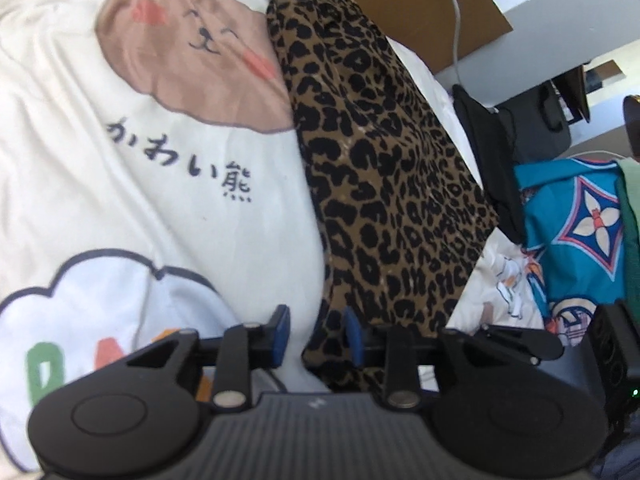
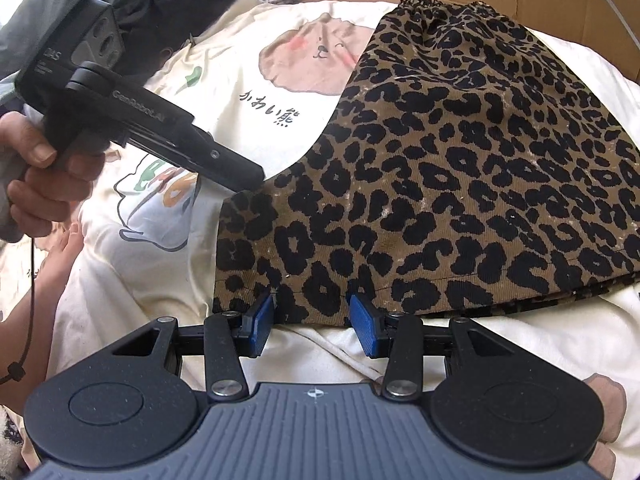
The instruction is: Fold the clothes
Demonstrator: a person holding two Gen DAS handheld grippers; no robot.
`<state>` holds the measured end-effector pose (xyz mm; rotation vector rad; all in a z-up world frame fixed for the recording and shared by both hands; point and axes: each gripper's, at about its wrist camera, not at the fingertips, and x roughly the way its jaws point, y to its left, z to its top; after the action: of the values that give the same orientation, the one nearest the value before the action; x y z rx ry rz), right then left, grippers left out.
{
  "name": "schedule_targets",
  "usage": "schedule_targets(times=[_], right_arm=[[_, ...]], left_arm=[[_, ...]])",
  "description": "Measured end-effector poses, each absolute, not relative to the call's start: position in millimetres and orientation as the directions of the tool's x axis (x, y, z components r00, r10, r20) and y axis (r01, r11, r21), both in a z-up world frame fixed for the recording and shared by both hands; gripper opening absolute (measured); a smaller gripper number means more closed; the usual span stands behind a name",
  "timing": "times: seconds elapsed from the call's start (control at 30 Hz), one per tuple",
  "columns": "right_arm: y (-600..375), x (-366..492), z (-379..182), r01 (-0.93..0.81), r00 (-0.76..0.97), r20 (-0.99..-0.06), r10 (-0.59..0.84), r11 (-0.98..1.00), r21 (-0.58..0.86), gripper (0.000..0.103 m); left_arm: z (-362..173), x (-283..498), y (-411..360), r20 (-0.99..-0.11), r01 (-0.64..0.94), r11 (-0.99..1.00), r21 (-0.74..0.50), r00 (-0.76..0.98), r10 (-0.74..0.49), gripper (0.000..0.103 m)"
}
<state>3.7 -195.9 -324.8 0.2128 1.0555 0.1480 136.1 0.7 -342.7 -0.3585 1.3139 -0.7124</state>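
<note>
A leopard-print skirt (image 2: 460, 168) lies spread flat on a cream bedsheet printed with a bear (image 2: 224, 80), its elastic waist at the far end. My right gripper (image 2: 313, 326) is open at the skirt's near hem, and the hem's edge lies between the blue pads (image 2: 365, 328). In the left wrist view the skirt (image 1: 380, 168) runs away from me. My left gripper (image 1: 317, 336) is open at the skirt's near left corner, with cloth reaching past the right pad (image 1: 354, 338). From the right wrist view, the left gripper (image 2: 250, 180) touches the skirt's left edge, held by a hand (image 2: 44, 176).
A cardboard box (image 1: 420, 8) stands behind the bed with a white cable (image 1: 454, 20) over it. A black bag (image 1: 532, 120) and a blue patterned cloth (image 1: 576, 220) lie right of the skirt. Dark and grey clothes (image 2: 168, 4) are piled at the sheet's far left.
</note>
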Motion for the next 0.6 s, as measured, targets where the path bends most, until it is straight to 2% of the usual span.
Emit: schedule_targets(times=[0.47, 0.6], right_arm=[[-198, 3, -326, -0.010, 0.485, -0.843, 0.231, 0.966, 0.259, 0.049], [-207, 2, -327, 0.011, 0.488, -0.832, 0.264, 0.951, 0.309, 0.049]], left_arm=[[-367, 127, 17, -0.638, 0.113, 0.634, -0.765, 0.000, -0.770, 0.033], [-372, 124, 20, -0.580, 0.028, 0.580, -0.814, -0.009, -0.815, 0.033]])
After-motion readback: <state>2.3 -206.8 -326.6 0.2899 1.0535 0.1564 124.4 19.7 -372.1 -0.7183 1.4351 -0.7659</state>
